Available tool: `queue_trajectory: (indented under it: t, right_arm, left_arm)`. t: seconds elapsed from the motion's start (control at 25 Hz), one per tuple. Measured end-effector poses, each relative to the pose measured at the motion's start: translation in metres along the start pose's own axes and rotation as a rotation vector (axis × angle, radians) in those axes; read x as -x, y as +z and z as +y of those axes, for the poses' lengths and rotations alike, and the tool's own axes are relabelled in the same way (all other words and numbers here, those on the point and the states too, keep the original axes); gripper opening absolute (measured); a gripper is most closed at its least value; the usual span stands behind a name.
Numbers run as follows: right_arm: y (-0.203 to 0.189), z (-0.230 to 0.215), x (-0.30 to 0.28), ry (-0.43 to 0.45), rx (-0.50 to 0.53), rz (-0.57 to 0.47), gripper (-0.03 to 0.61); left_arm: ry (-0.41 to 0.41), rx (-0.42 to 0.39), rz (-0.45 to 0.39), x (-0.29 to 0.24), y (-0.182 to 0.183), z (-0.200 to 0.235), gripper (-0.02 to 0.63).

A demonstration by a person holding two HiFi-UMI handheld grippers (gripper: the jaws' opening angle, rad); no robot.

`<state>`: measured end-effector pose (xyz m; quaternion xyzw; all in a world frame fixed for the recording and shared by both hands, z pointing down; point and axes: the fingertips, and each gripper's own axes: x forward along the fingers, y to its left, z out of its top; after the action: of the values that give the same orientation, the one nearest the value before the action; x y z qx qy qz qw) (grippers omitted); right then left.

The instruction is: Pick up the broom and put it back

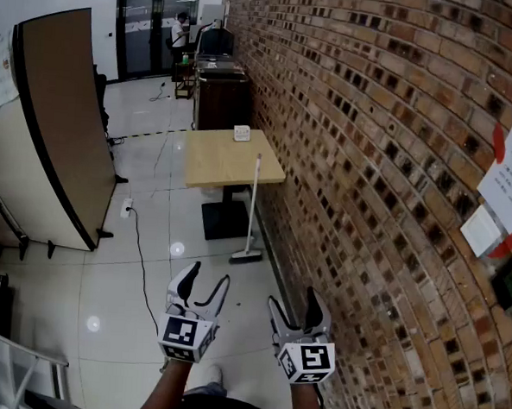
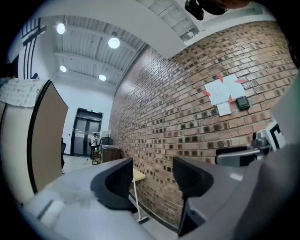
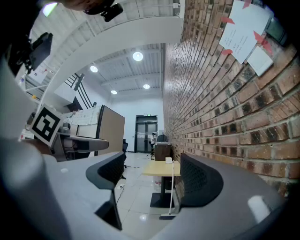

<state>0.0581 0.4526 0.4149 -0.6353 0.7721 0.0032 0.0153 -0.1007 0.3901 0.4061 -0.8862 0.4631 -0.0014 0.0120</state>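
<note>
A broom point(image 1: 252, 209) with a thin white handle stands upright, leaning on the front edge of a small wooden table point(image 1: 215, 160), its head on the floor by the brick wall. It also shows as the broom point(image 3: 173, 190) in the right gripper view and as the broom point(image 2: 136, 197) in the left gripper view, far ahead of both. My left gripper point(image 1: 206, 283) is open and empty, held level above the floor. My right gripper point(image 1: 293, 303) is open and empty beside it, nearer the wall. Both are well short of the broom.
A brick wall point(image 1: 380, 164) runs along the right. A large board on feet point(image 1: 62, 127) stands at the left, with a cable point(image 1: 140, 253) trailing over the tiled floor. A dark cabinet point(image 1: 221, 89) sits behind the table. A person stands far off by the doors.
</note>
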Motion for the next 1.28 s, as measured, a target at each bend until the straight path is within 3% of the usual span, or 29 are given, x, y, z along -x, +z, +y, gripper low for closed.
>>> queue_trajectory:
  t: [0.12,0.48,0.68,0.88,1.28]
  right_arm:
    - [0.004,0.000,-0.039,-0.010,0.009,0.000,0.370]
    - [-0.007,0.006,-0.115,-0.016,-0.015,0.030,0.365]
    - [-0.017,-0.006,-0.143,0.012,-0.014,0.054,0.364]
    - [-0.030,-0.037,-0.185,0.060,-0.040,0.082,0.362]
    - [-0.027,-0.097,-0.252,0.174,-0.073,0.074,0.357]
  left_arm:
    - [0.000,0.012,-0.035,-0.022,0.012,0.027,0.265]
    - [-0.017,0.033,-0.034,-0.066,0.003,0.078,0.265]
    - [0.005,0.057,-0.008,-0.094,-0.009,0.089,0.264]
    - [0.037,0.016,0.042,-0.141,-0.020,0.091,0.264]
    - [0.097,-0.009,0.043,-0.232,0.000,0.082,0.262]
